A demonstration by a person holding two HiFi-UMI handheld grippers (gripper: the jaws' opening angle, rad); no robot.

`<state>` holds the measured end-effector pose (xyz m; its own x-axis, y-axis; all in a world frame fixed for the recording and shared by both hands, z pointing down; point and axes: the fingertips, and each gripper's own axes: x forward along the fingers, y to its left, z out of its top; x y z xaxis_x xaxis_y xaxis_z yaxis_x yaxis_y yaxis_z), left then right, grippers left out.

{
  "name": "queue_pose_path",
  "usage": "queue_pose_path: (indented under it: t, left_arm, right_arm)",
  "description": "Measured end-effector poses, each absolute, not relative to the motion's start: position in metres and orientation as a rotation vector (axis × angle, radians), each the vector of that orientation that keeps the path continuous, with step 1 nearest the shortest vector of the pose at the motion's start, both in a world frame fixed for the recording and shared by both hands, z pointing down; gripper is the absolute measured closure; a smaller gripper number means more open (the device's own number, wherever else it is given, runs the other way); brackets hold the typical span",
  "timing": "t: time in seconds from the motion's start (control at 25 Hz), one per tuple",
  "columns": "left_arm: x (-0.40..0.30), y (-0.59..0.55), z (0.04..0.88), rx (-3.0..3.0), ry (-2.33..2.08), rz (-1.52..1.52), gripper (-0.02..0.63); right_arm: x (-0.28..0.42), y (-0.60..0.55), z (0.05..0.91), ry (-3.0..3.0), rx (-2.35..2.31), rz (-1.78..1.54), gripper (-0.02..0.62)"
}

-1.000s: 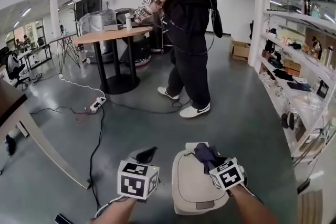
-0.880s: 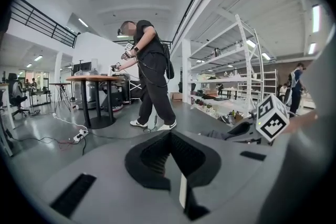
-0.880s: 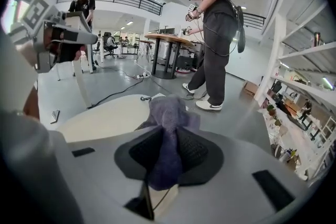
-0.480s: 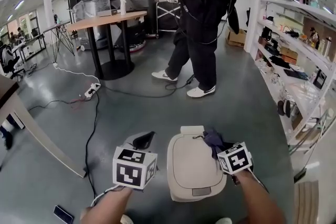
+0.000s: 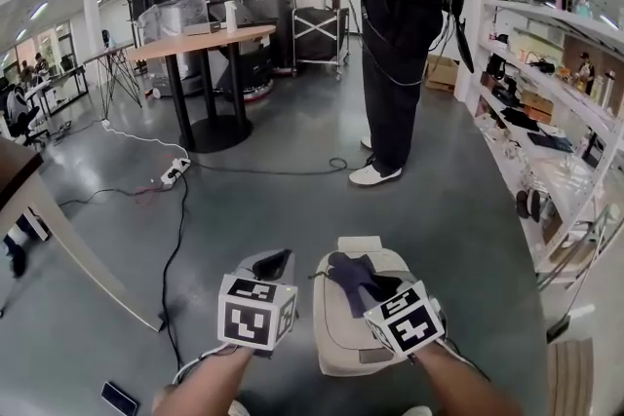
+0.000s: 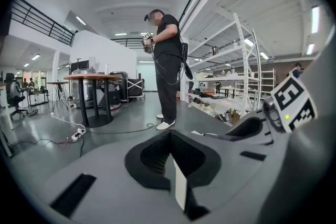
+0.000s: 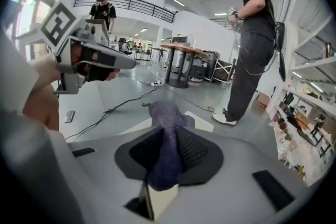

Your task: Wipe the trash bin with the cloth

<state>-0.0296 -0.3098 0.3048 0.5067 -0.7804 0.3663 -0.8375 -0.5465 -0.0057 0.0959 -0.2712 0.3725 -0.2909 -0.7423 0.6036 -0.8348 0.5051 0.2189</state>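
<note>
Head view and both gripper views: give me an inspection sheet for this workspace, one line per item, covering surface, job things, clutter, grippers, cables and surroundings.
Surface: grey polished floor, no spills seen.
Job's things: beige trash bin stands on the floor, lid closed; dark cloth lies on the lid.
Clutter: a dark flat object on the floor at lower left.
Grippers: right gripper is shut on the cloth over the bin; left gripper is shut and empty, left of the bin.
Cables: black cable runs across the floor to a white power strip.
Surroundings: standing person, round table, shelving at right.
</note>
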Motion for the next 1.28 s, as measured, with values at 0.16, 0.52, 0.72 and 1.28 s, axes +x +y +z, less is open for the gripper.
queue_pose_path:
  t: [0.16, 0.52, 0.72, 1.28]
  left_arm:
    - [-0.034, -0.3, 0.307, 2.592, -1.402, 0.531, 0.609]
    - [-0.039, -0.301, 0.295, 2.585, -1.458, 0.512, 0.609]
    - [-0.035, -0.293, 0.292, 2.54, -1.474, 0.445, 0.609]
    - [-0.026, -0.242, 0.291, 2.539, -1.517, 0.493, 0.609]
  right_arm:
    - [0.068, -0.253, 0.387, -2.071, 1.208, 0.122, 0.515]
    - [0.059, -0.235, 0.407, -2.029, 1.102, 0.122, 0.515]
    - [0.073, -0.232, 0.408, -2.004, 1.138, 0.144, 0.515]
    - [0.152, -0.216, 0.409, -1.949, 1.33, 0.297, 0.515]
